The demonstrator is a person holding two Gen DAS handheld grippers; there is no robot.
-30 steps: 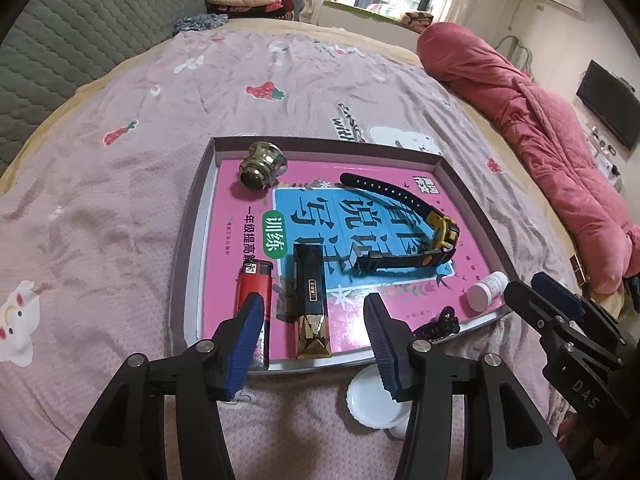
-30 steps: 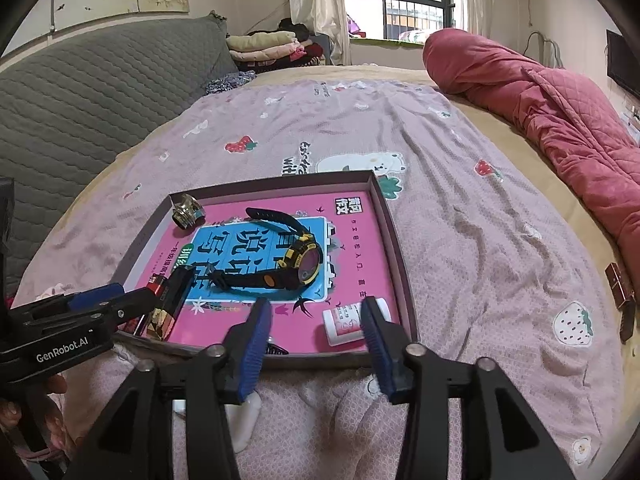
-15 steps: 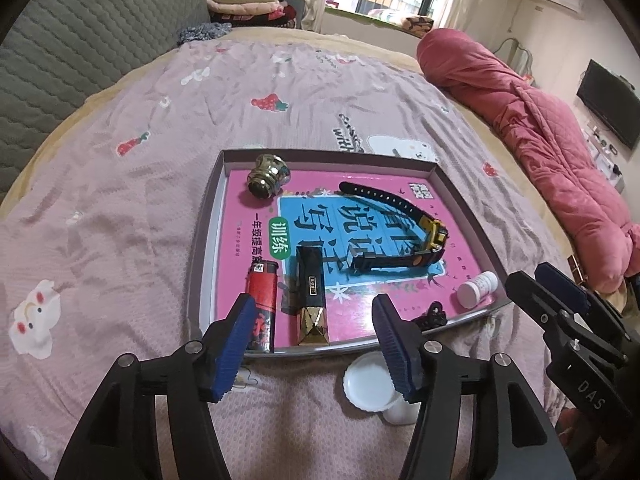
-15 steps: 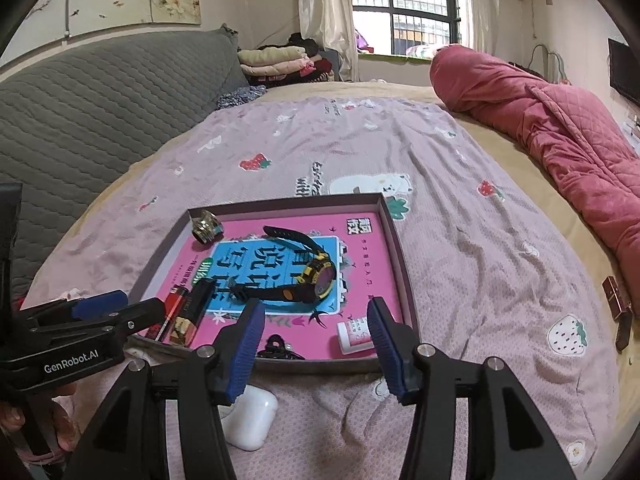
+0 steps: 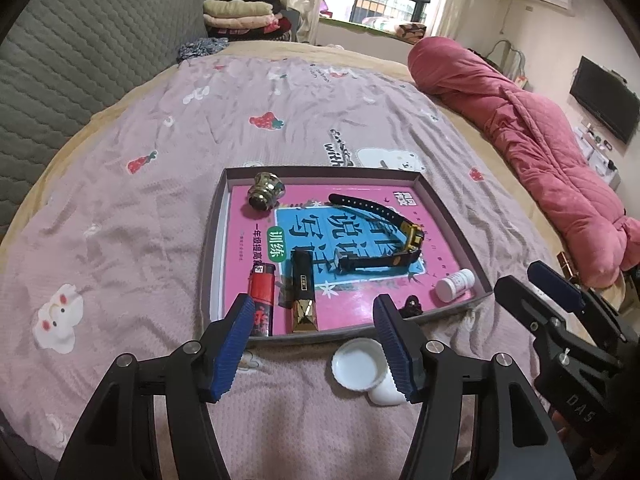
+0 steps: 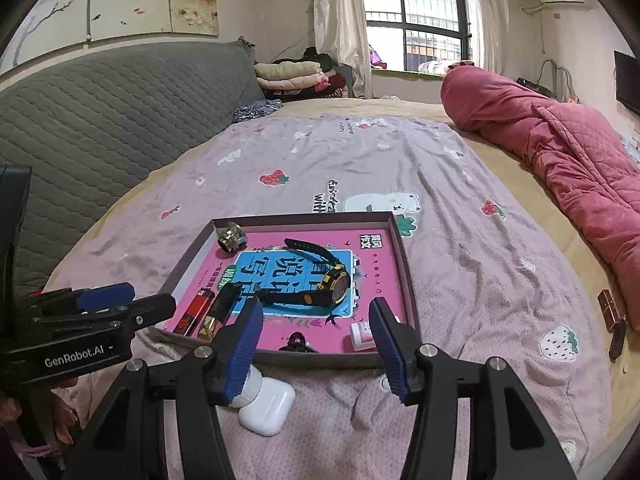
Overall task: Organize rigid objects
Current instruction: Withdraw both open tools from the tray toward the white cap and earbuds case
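Both grippers hang over the bed, fingers spread and pinching nothing: the left gripper (image 5: pixel 314 342) at lower centre of its view, the right gripper (image 6: pixel 316 346), jaws opening, likewise. The tray (image 5: pixel 448 216) at mid-frame holds a watch (image 5: pixel 400 236), lighter (image 5: pixel 262 300) and small bottle (image 5: pixel 454 284).

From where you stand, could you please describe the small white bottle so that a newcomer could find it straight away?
On the bed's pink sheet lies a shallow tray lined with a pink and blue book cover. The small white bottle lies on its side in the tray's near right corner, past the black watch. It is the only white thing inside the tray; the white cap and earbud case lie outside.
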